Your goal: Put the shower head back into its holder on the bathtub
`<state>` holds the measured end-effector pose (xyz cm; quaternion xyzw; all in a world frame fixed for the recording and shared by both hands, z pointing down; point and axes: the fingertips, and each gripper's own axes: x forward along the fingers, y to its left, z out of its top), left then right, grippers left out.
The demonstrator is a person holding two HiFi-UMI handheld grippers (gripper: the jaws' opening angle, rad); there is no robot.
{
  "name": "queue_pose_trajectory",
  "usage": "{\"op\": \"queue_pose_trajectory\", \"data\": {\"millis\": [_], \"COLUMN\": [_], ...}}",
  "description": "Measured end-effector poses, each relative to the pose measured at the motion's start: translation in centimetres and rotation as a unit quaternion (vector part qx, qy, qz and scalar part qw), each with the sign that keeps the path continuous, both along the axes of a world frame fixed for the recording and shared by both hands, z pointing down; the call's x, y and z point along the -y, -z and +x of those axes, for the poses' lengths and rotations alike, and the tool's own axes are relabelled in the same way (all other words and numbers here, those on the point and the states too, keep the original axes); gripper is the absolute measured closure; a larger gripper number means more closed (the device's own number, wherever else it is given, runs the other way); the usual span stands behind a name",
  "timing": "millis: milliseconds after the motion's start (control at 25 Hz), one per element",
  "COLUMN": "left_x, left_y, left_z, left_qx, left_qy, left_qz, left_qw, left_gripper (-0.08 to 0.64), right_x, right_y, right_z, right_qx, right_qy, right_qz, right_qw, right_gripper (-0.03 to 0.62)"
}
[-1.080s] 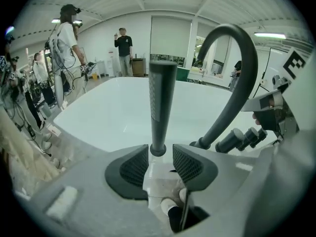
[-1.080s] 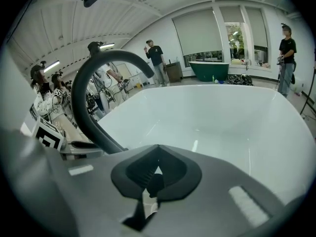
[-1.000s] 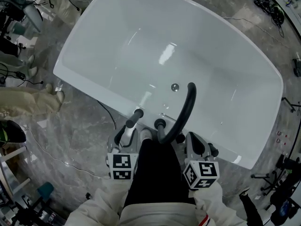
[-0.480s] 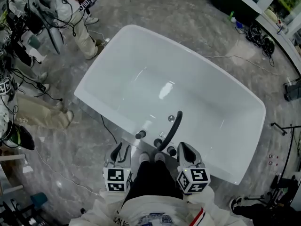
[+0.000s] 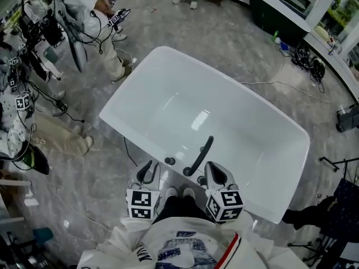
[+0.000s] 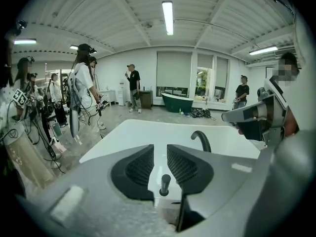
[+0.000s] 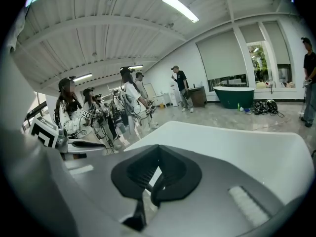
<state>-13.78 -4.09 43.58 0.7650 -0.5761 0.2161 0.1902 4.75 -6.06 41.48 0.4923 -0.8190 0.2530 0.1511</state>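
Note:
The white bathtub (image 5: 115,115) lies below me on the marble floor. A black rod-shaped shower head (image 5: 169,161) stands upright on its near rim, apparently in its holder, beside the black curved faucet spout (image 5: 202,153). My left gripper (image 5: 147,170) hangs above and short of the rim. Its jaws have just been closing and keep a narrow gap with nothing between them. In the left gripper view the shower head (image 6: 164,183) shows through that gap, far below. My right gripper (image 5: 213,170) is level with the left, its tips together and empty.
Several people with cables and equipment stand on the floor to the left (image 5: 84,15). A dark green tub (image 6: 177,102) sits by the far windows. Cables (image 5: 305,60) and stands lie at the right. My own legs and shoes (image 5: 178,194) are between the grippers.
Both grippers have risen away from the tub rim and the tub looks smaller and farther. The left jaws have narrowed. The shower head stays upright on the rim.

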Motion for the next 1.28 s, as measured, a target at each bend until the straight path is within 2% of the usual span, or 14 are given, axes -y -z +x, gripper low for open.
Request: {"op": "queue_pose_trajectory", "data": {"millis": [200,480,720,960,1160,1280], "left_x": [0.3,0.6,0.2,-0.3,-0.9,-1.1], "left_y": [2.3,4.2,4.9,5.0,7.2,7.4], "left_z": [1.1,1.3,2.9,3.1,4.1,4.5], "left_qx": [-0.013,0.003,0.009,0.009,0.007,0.003], "left_qy": [-0.014,-0.011,-0.001,0.007,0.024,0.026], "left_qz": [0.016,0.045,0.058,0.062,0.105,0.113], "left_qw": [0.9997,0.9989,0.9983,0.998,0.9942,0.9933], "left_gripper": [0.493,0.51,0.546,0.558,0.561,0.56], "right_x": [1.0,1.8,1.6,1.4,0.8,0.2], "right_y": [2.4,5.0,5.7,5.6,5.5,4.8], "right_z": [0.6,1.5,2.9,2.4,3.1,3.1], "right_qx": [0.003,0.014,0.026,0.02,0.027,0.026], "right_qy": [-0.004,-0.01,-0.006,0.011,0.018,0.022], "right_qz": [0.021,0.053,0.065,0.073,0.072,0.066], "right_qw": [1.0,0.998,0.998,0.997,0.997,0.997], "right_gripper": [0.588,0.588,0.588,0.588,0.588,0.588]}}
